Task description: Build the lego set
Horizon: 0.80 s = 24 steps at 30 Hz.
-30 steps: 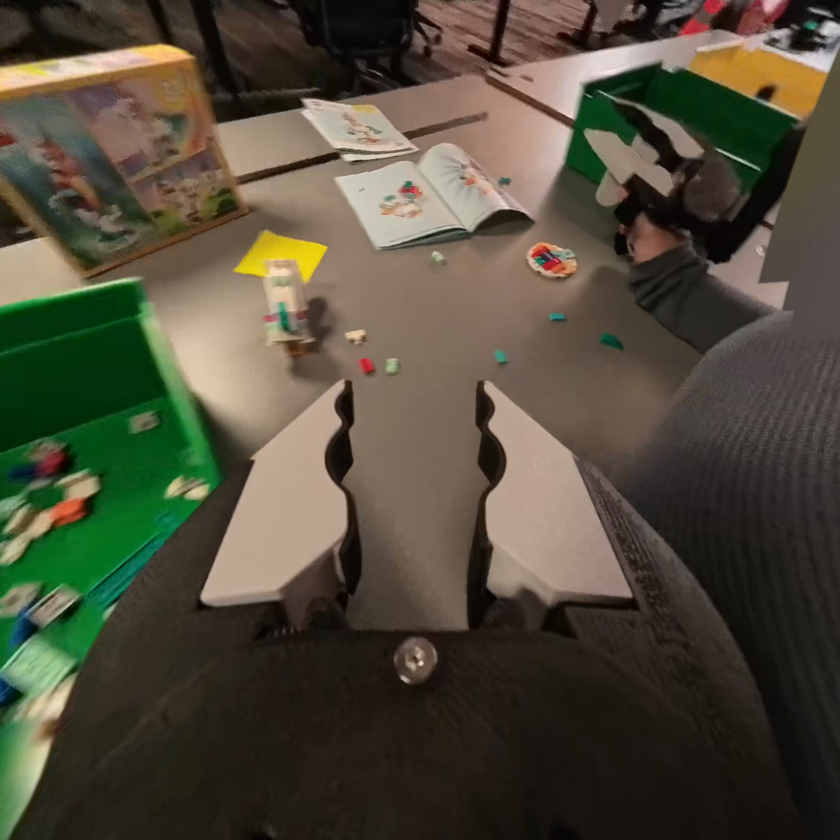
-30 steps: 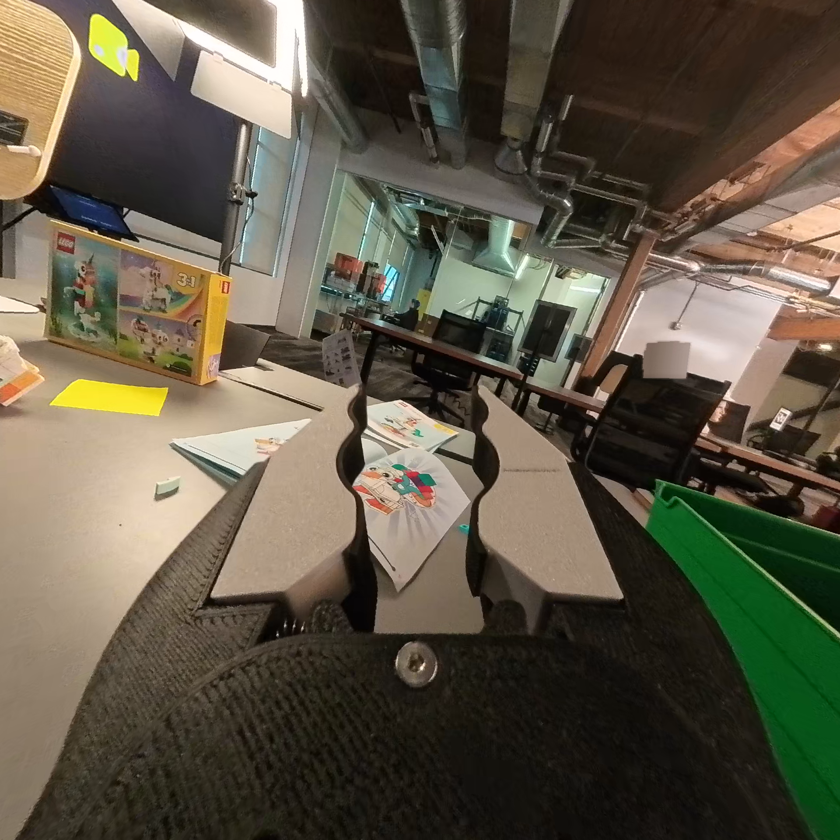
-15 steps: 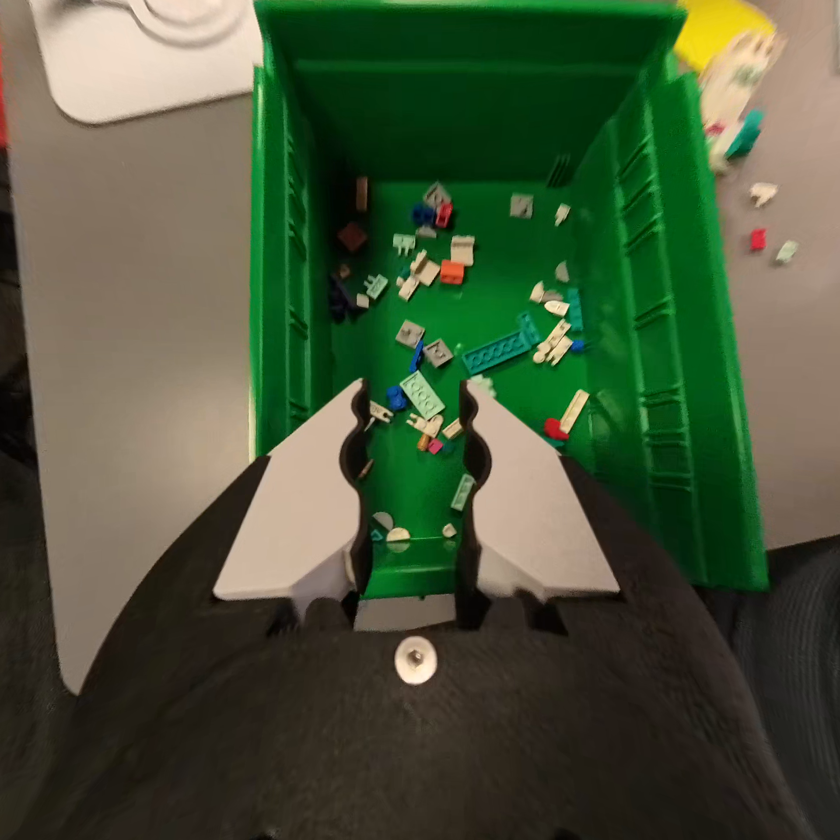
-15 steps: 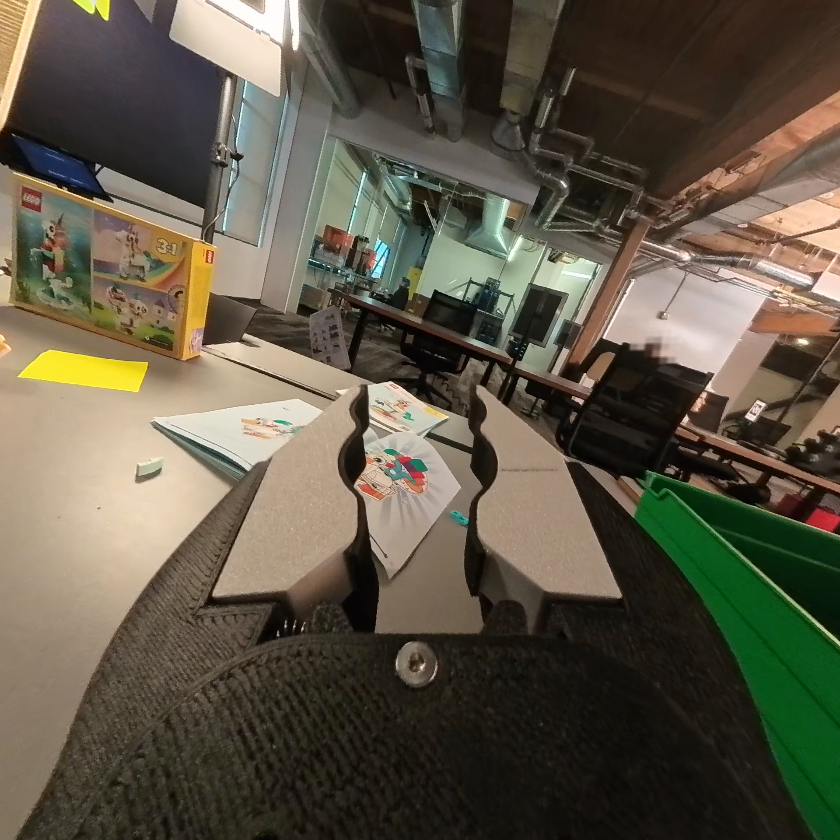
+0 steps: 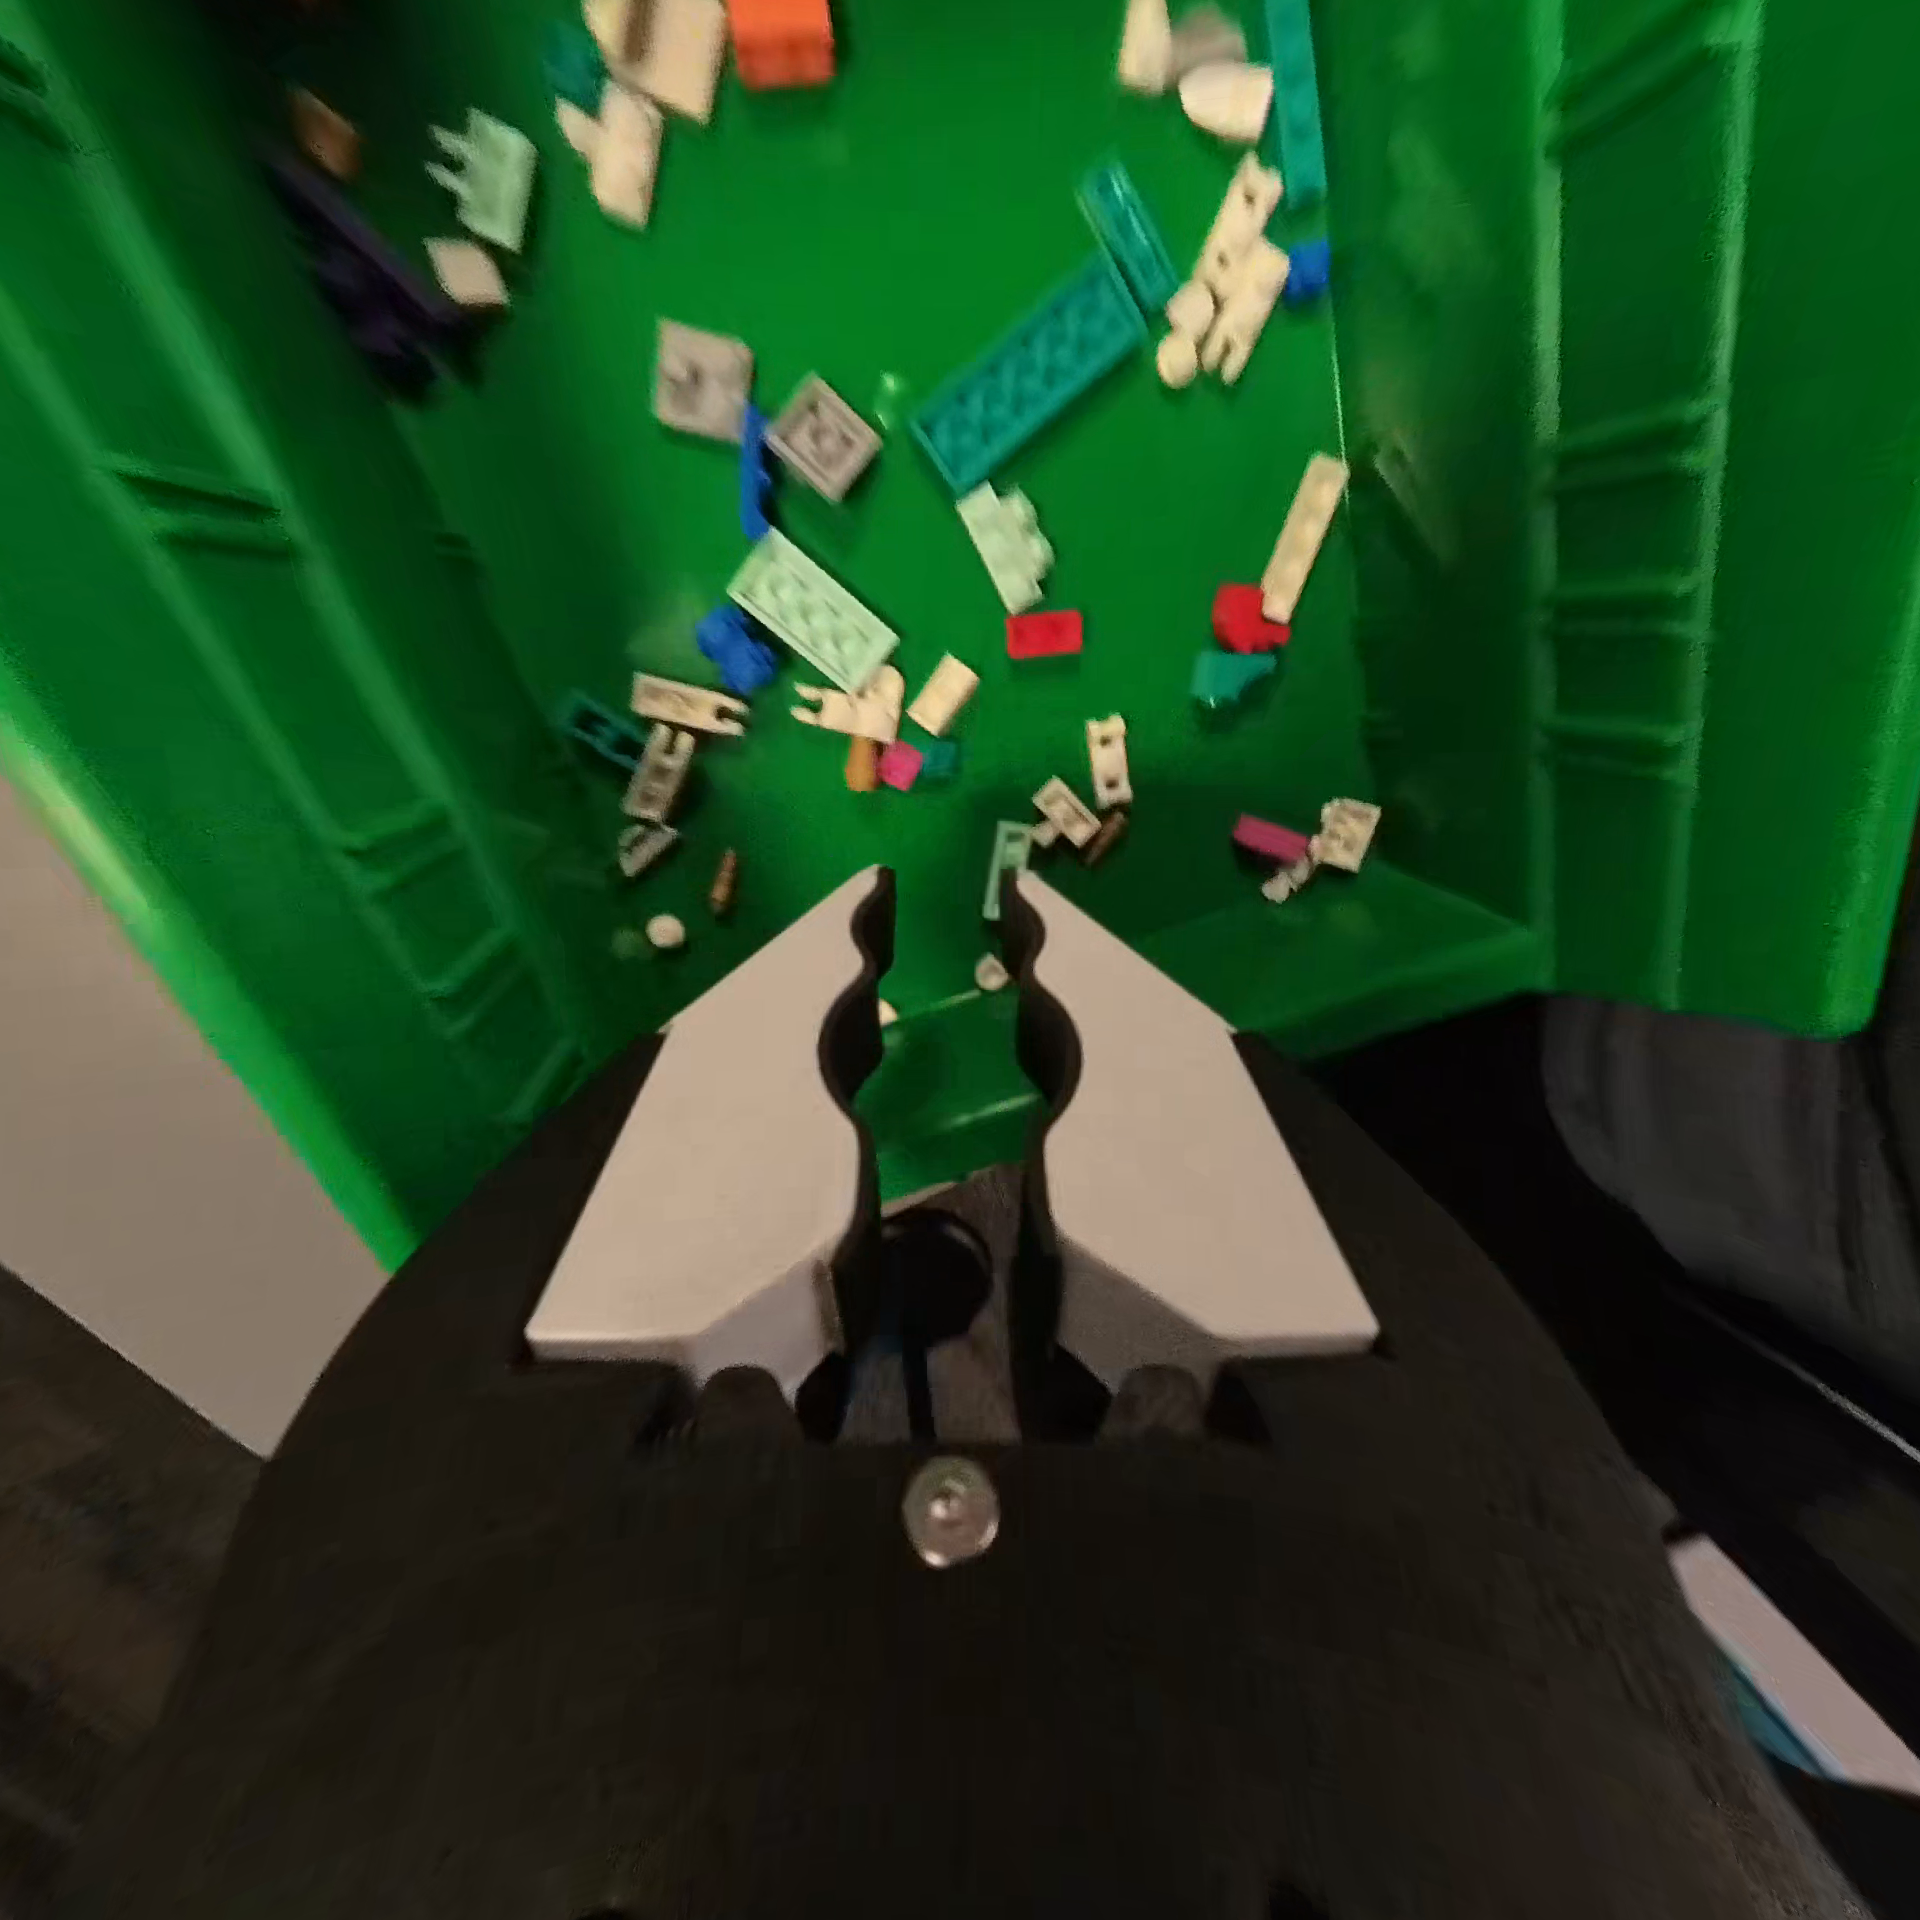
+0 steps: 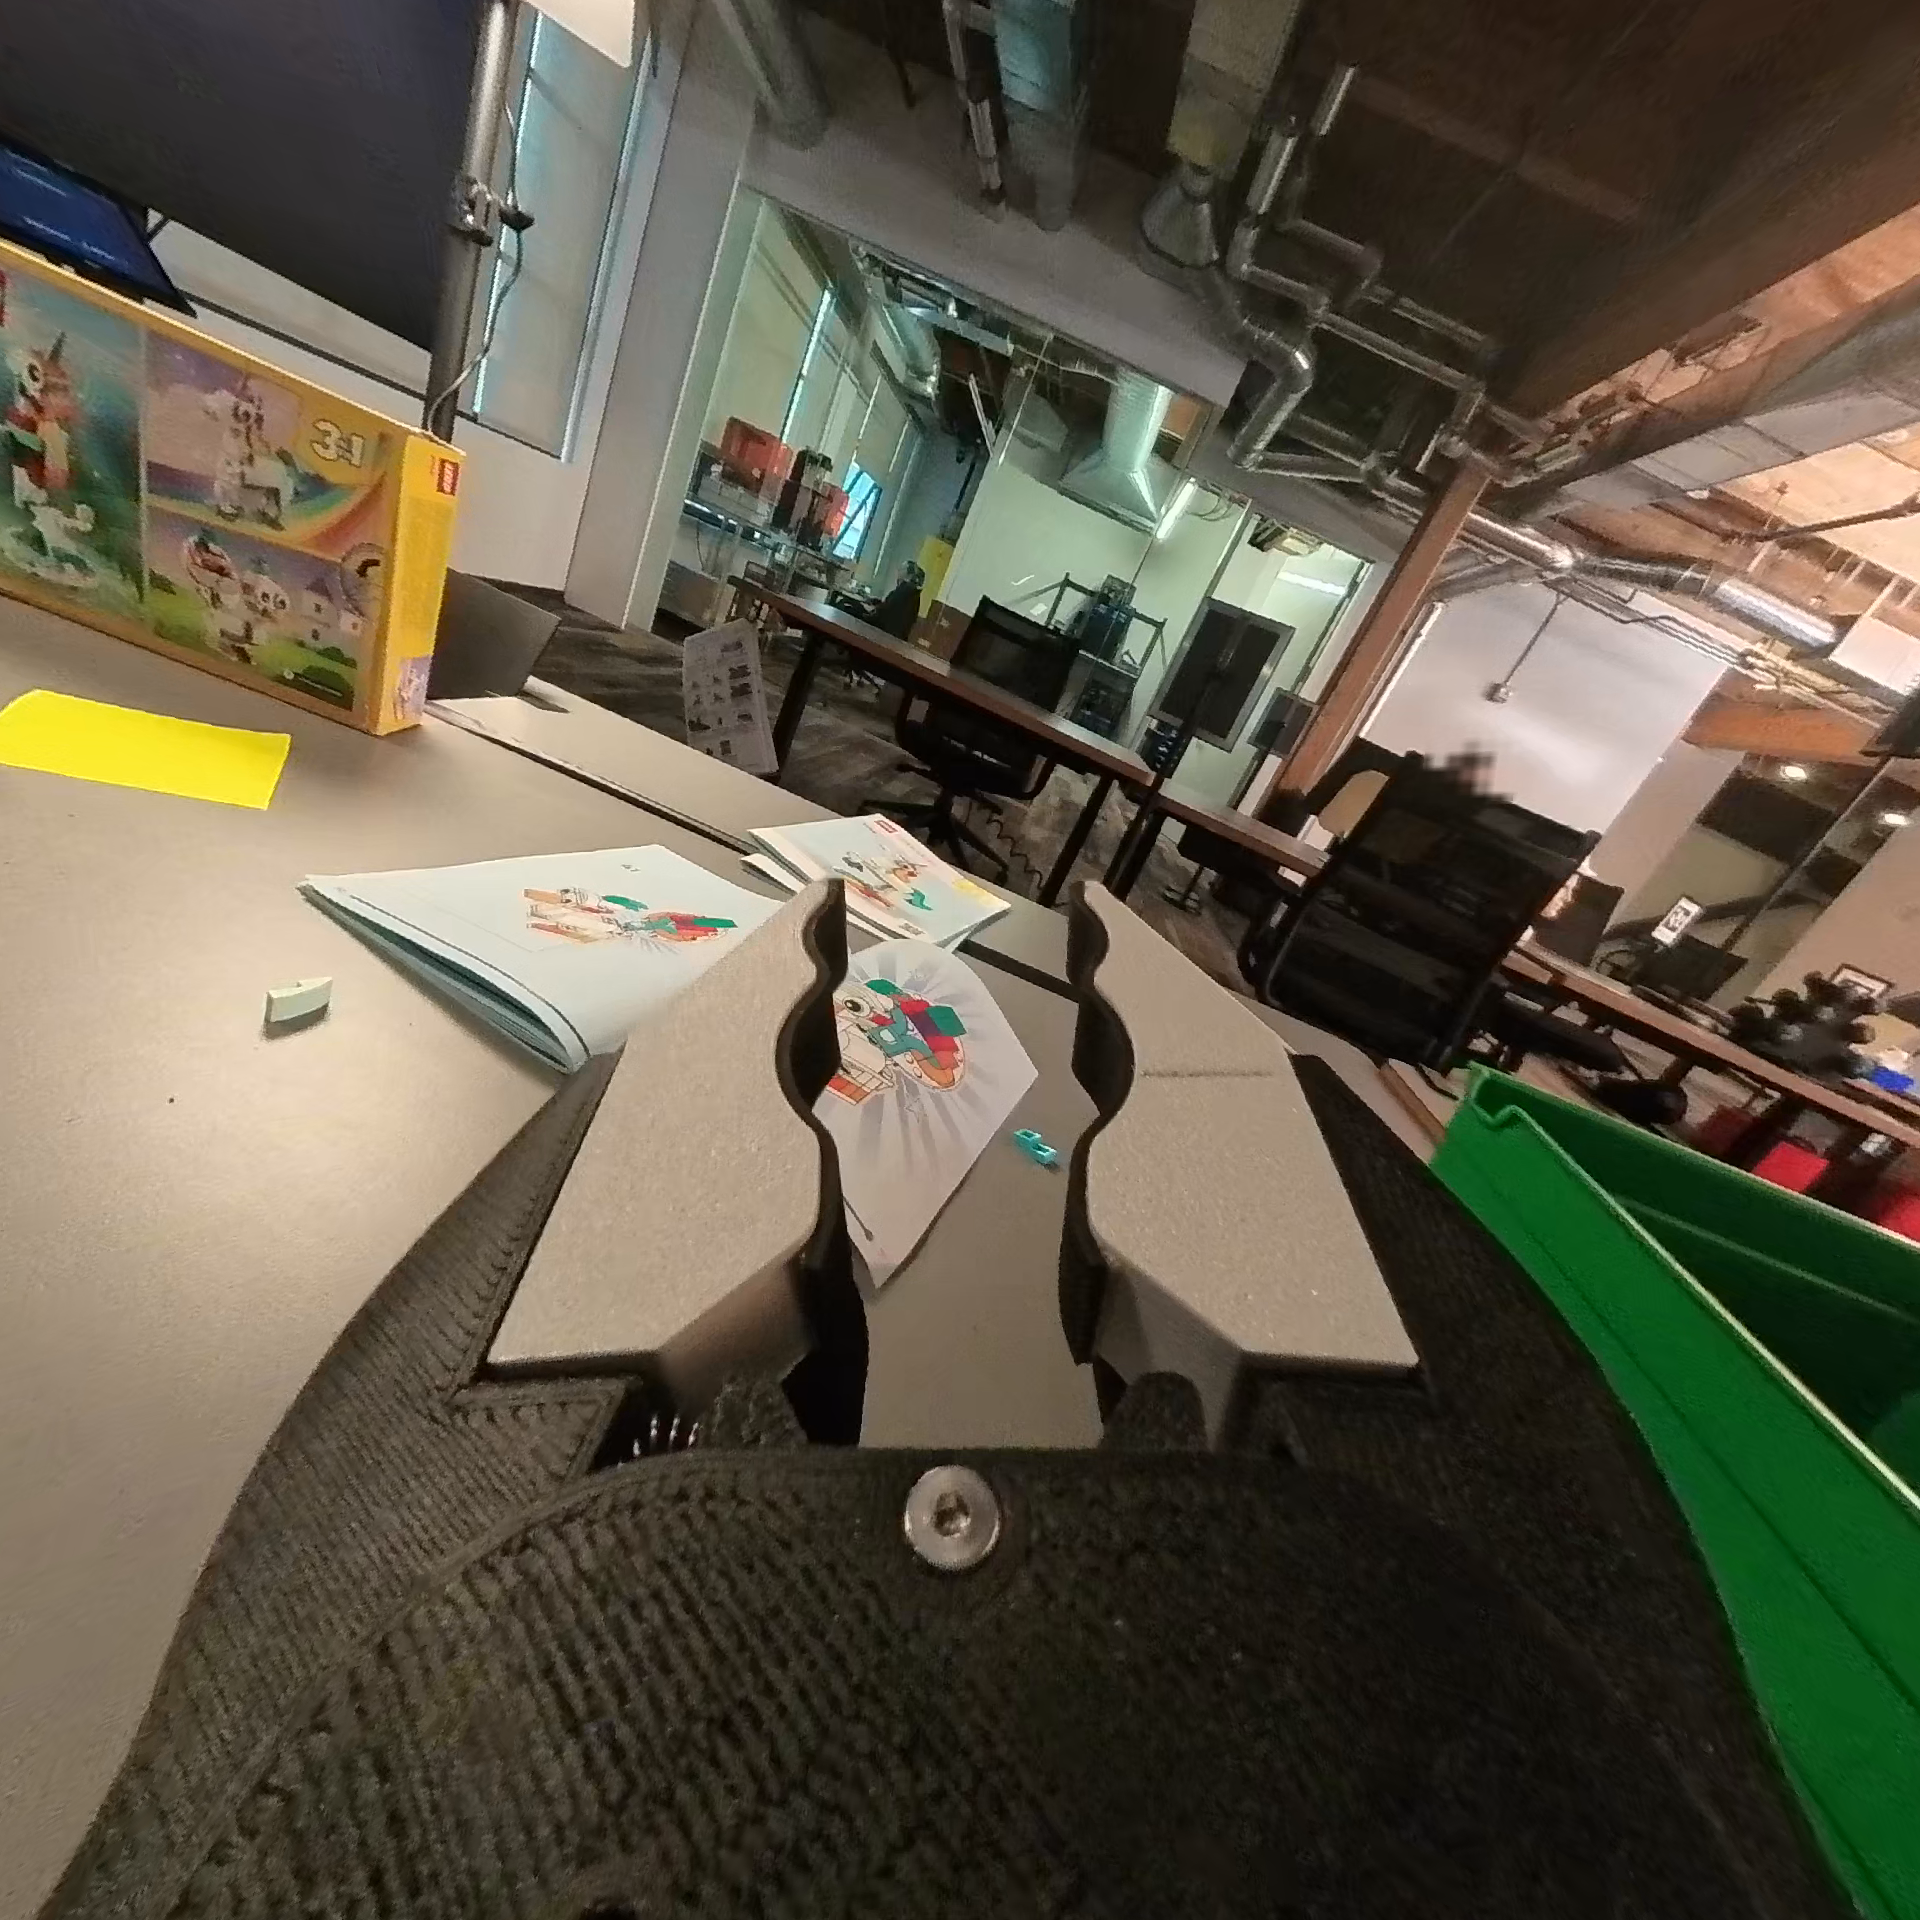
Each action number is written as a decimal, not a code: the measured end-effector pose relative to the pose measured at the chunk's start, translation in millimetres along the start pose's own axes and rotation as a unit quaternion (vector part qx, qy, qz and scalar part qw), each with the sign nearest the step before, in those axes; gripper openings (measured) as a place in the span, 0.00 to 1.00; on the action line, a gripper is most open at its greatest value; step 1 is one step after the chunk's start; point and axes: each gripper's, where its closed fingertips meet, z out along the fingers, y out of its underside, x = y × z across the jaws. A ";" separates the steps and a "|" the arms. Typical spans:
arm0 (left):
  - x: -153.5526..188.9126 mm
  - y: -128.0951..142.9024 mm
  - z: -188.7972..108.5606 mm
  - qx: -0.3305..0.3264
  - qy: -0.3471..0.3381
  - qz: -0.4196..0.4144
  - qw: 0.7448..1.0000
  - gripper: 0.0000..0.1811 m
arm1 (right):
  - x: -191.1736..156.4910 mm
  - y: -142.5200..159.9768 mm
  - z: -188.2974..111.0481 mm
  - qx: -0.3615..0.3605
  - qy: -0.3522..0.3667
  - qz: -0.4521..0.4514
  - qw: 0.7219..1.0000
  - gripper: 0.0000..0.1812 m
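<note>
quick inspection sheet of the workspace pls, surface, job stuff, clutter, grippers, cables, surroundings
surface: grey table, mostly bare near the right gripper.
job's things: green bin with loose lego pieces scattered on its floor; open instruction booklet; second booklet; yellow set box; second green bin.
clutter: yellow paper sheet; pale loose piece and small teal piece on the table.
grippers: left gripper over the bin's near end, jaws apart, nothing between them; right gripper low over the table, jaws apart, empty.
cables: nothing seen.
surroundings: open office with long tables, black chairs, exposed ceiling ducts.
</note>
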 end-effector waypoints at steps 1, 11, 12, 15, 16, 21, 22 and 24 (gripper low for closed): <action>2.5 4.1 3.1 -0.023 0.000 0.005 1.000 0.10 | -0.3 0.2 0.4 -0.001 0.000 -0.002 1.000 0.22; 8.8 33.9 17.0 -0.190 -0.010 0.033 0.981 0.08 | -0.4 -0.3 0.0 0.000 0.001 -0.005 1.000 0.22; 7.9 36.6 19.2 -0.203 -0.013 0.028 0.979 0.10 | -0.4 -0.4 -0.1 0.001 0.001 -0.004 1.000 0.22; 4.0 37.6 23.7 -0.213 -0.032 0.008 0.976 0.15 | -0.1 -0.9 -0.4 0.003 0.000 0.000 1.000 0.22; 5.2 37.0 24.3 -0.213 -0.029 0.004 0.977 0.14 | 0.2 -1.1 -0.6 0.004 0.000 0.001 1.000 0.22; 10.4 40.2 24.4 -0.230 -0.020 -0.004 0.973 0.09 | 1.1 -1.6 -0.8 0.007 0.000 0.006 1.000 0.22; 10.8 41.6 25.3 -0.236 -0.021 -0.004 0.971 0.10 | 1.2 -1.8 -0.9 0.007 0.000 0.007 1.000 0.22; 12.4 44.1 28.1 -0.247 -0.023 0.001 0.969 0.10 | 1.4 -2.4 -1.2 0.009 0.000 0.009 1.000 0.22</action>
